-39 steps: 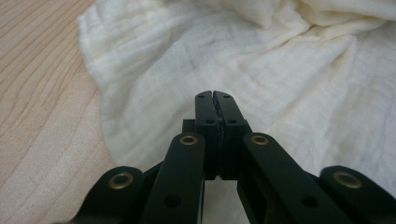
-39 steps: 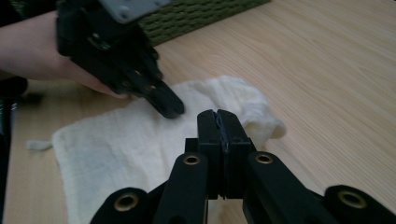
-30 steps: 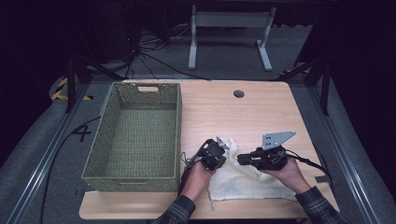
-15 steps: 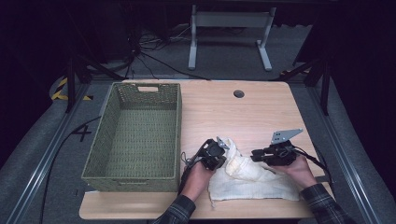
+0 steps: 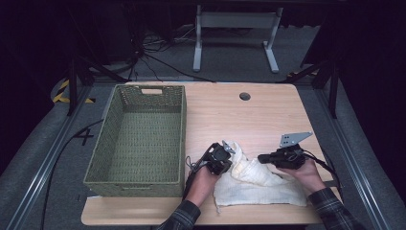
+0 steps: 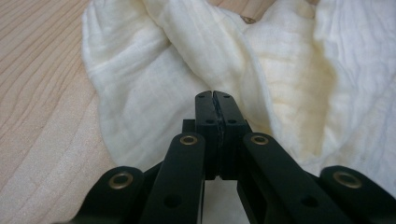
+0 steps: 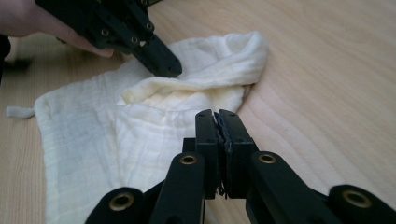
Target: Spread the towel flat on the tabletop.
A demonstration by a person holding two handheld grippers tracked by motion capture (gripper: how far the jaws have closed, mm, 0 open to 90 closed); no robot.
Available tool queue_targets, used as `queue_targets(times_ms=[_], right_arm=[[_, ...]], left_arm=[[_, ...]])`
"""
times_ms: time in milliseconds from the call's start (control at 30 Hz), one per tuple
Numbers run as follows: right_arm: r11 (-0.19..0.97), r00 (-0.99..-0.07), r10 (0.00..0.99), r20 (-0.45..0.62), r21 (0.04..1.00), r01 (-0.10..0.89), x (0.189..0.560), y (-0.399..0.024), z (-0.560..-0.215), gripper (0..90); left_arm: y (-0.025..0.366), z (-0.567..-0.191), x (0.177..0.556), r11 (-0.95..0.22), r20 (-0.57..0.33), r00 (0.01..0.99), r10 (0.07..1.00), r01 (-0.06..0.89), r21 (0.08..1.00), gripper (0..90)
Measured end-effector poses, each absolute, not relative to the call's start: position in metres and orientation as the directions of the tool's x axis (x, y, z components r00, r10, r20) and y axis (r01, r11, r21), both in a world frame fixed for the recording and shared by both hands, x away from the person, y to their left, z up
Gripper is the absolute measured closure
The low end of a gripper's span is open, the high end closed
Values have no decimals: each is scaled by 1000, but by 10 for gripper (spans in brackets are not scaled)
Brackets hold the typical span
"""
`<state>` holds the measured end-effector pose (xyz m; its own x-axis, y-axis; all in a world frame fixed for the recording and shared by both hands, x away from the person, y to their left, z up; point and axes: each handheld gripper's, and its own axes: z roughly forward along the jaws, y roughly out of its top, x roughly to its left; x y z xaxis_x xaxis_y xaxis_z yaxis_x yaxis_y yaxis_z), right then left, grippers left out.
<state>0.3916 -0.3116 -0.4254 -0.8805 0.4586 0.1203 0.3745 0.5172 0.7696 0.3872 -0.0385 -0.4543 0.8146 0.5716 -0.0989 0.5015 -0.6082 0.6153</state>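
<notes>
A cream muslin cloth (image 5: 258,184) lies at the table's front right, flat toward the front and bunched into a soft fold (image 5: 239,165) at its far left corner. My left gripper (image 5: 232,160) is shut, its tips resting against that fold; in the left gripper view the jaws (image 6: 215,95) meet with only cloth (image 6: 154,79) beyond them. The right gripper (image 5: 261,157) is also shut and hovers just off the cloth's far right side, pointing left. Seen from the right gripper view, its jaws (image 7: 217,114) are closed before the fold (image 7: 187,88), with the left gripper (image 7: 161,58) touching the cloth further on.
A green woven basket (image 5: 143,96) stands on the left half of the wooden table (image 5: 268,115). A round cable hole (image 5: 244,96) sits near the far edge. Bare wood stretches behind the cloth. Both forearms come in from the front edge.
The right gripper has pulled back to the right, away from the left gripper. The cloth's far corner is now more bunched beside the left gripper, which has stayed put.
</notes>
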Motion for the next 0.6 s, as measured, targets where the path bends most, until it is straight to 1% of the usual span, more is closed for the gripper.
queue_targets(times_ms=[33, 67, 200, 233, 267, 433, 500, 600], right_arm=[[505, -871, 485, 84, 786, 357, 392, -318, -419, 875], [500, -861, 504, 69, 790, 356, 393, -323, -416, 875], [475, -831, 555, 43, 803, 359, 399, -337, -409, 876], [457, -799, 601, 28, 808, 371, 408, -350, -405, 876], [457, -799, 601, 28, 808, 371, 408, -350, -405, 876], [444, -730, 683, -15, 802, 399, 432, -373, -400, 876], [446, -701, 713, -25, 788, 425, 446, -381, -402, 876], [445, -681, 731, -26, 775, 448, 457, -385, -406, 877]], left_arm=[[-39, -454, 387, -608, -97, 814, 572, 501, 616, 898], [-39, -454, 387, -608, -97, 814, 573, 501, 616, 898], [-39, -454, 387, -608, -97, 814, 572, 501, 616, 897], [-39, -454, 387, -608, -97, 814, 572, 501, 616, 898], [-39, -454, 387, -608, -97, 814, 572, 501, 616, 898], [-40, -454, 386, -609, -92, 814, 574, 499, 617, 898], [-40, -454, 386, -608, -92, 814, 574, 499, 617, 898], [-40, -454, 386, -608, -92, 813, 575, 499, 617, 897]])
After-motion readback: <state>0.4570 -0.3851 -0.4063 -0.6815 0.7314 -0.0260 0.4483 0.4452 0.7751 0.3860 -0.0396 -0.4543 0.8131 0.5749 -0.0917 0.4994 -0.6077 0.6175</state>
